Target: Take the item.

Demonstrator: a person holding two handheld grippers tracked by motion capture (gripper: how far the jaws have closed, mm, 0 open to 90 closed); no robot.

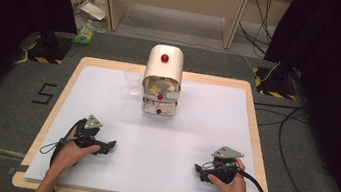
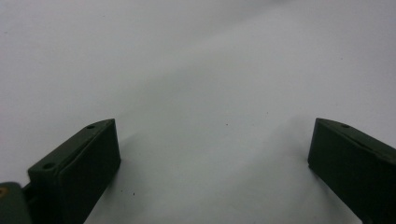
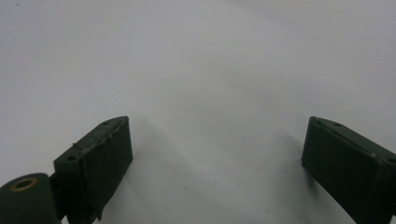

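A cream-coloured small cabinet (image 1: pixel 162 81) with a rounded top and red knobs stands at the far middle of the white table (image 1: pixel 152 139); its upper compartment looks open, with pale items inside. A clear glass bowl (image 1: pixel 133 79) sits just left of it. My left gripper (image 1: pixel 110 146) rests low at the near left, held by a hand, jaws wide apart over bare white surface (image 2: pixel 210 116). My right gripper (image 1: pixel 197 170) lies at the near right, also open, with nothing between its jaws (image 3: pixel 215 121).
The table has a wooden rim (image 1: pixel 253 133) and stands on grey carpet. Cables (image 1: pixel 291 158) run along the floor at the right. Black curtains flank both sides, and a green packet (image 1: pixel 85 36) lies on the floor at the far left.
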